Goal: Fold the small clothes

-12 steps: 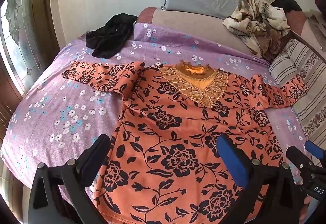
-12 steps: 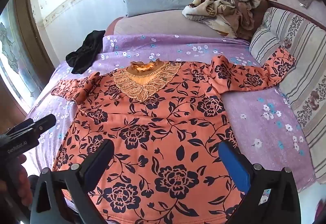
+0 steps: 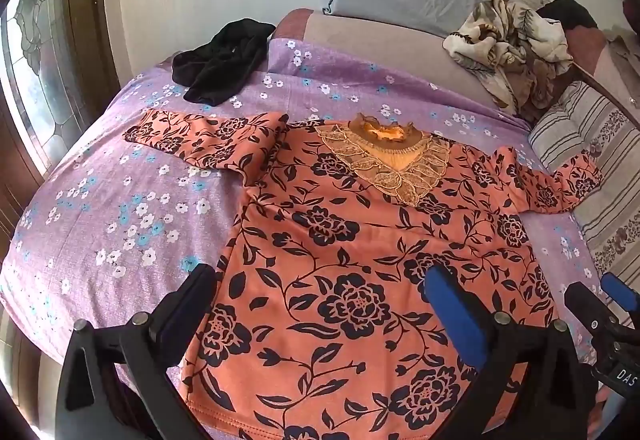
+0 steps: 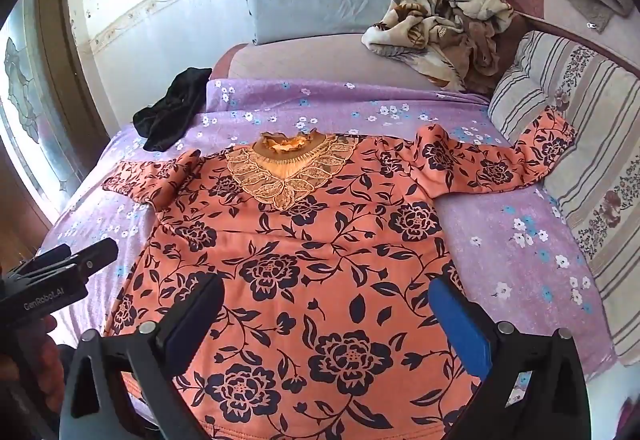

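Purple floral bedsheet (image 3: 120,224); orange floral top (image 3: 352,260) lies flat, sleeves spread. We hold left gripper (image 3: 324,288) and right gripper (image 4: 326,298) spread wide over its near hem, gripping nothing.

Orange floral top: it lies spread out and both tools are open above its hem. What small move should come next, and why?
Probably reach the left tool forward to the left sleeve and pinch its cuff, to fold it across the chest. The orange floral top lies flat, face up, on the purple sheet with both sleeves out sideways. The right tool is also open and holds nothing.
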The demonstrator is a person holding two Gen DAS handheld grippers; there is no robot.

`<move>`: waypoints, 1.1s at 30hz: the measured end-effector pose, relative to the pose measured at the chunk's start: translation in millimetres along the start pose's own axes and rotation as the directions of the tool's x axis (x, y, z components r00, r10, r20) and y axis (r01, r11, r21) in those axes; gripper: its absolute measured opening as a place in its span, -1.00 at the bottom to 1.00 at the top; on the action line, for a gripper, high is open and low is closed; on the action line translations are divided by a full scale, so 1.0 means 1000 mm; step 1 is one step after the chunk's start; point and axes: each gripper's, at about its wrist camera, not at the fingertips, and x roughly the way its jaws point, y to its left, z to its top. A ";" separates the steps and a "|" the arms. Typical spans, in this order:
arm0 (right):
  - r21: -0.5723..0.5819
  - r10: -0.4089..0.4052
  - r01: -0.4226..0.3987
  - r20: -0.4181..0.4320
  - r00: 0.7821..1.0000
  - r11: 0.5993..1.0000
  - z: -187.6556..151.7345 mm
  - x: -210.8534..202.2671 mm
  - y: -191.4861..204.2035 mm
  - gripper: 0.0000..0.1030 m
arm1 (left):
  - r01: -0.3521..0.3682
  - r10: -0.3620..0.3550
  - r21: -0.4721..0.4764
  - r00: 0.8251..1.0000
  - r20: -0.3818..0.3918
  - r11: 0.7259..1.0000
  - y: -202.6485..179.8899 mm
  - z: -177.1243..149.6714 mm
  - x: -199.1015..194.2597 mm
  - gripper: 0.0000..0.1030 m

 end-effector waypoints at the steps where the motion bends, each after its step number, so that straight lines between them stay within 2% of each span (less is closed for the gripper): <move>1: -0.001 0.001 -0.001 -0.002 1.000 1.000 0.000 0.000 0.000 1.00 | 0.000 0.000 0.001 1.000 -0.001 1.000 0.000 0.000 0.000 1.00; 33: -0.027 -0.005 0.005 0.001 1.000 1.000 0.000 0.002 0.006 1.00 | 0.016 -0.016 -0.011 1.000 -0.016 1.000 -0.001 -0.002 0.005 1.00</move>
